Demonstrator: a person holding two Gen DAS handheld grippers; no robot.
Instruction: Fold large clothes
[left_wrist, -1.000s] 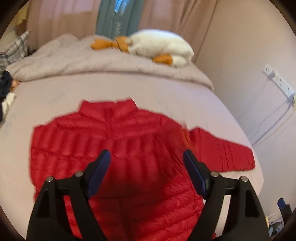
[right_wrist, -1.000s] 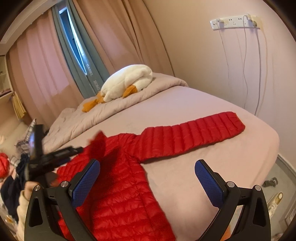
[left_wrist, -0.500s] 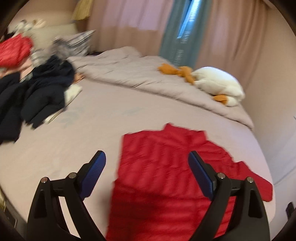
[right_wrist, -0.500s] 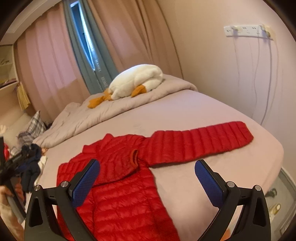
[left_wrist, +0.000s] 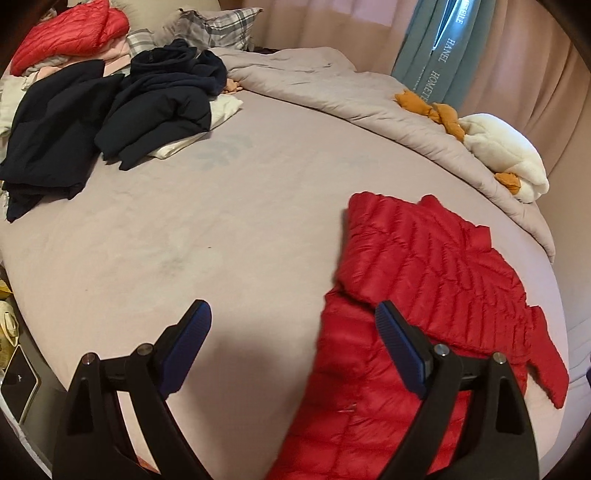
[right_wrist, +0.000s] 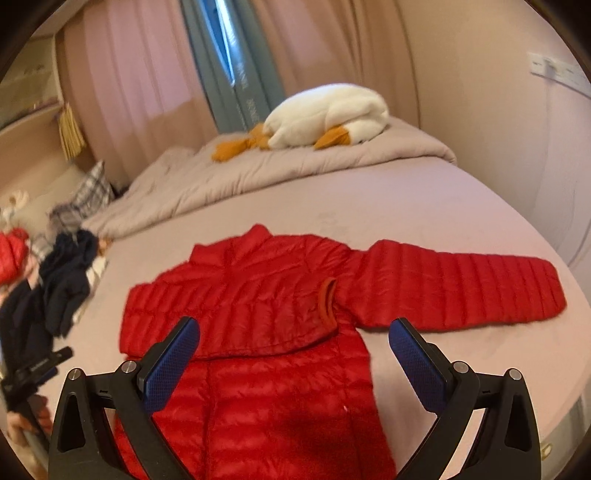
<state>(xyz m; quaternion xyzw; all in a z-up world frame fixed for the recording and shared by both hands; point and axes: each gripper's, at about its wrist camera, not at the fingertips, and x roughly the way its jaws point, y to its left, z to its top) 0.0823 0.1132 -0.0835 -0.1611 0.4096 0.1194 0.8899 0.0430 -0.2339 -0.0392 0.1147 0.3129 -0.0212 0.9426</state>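
A red quilted down jacket (right_wrist: 258, 295) lies flat on the pink bed. Its left sleeve is folded across the chest, with the cuff (right_wrist: 328, 299) near the middle. The right sleeve (right_wrist: 461, 288) stretches out toward the bed's right edge. My right gripper (right_wrist: 291, 350) hovers open above the jacket's lower body, nothing between its blue pads. In the left wrist view the jacket (left_wrist: 424, 266) is on the right, and my left gripper (left_wrist: 291, 332) stands open over bare sheet at its left edge, holding nothing.
A pile of dark navy clothes (left_wrist: 110, 110) and another red jacket (left_wrist: 70, 33) lie at the bed's far left. A rumpled grey duvet (right_wrist: 295, 170) with a white goose plush (right_wrist: 328, 114) crosses the back. The wall runs close along the right.
My left gripper swung left, off the jacket body to the bare sheet beside it. The right gripper shifted left too, now centred over the jacket; the folded sleeve lies settled on the chest.
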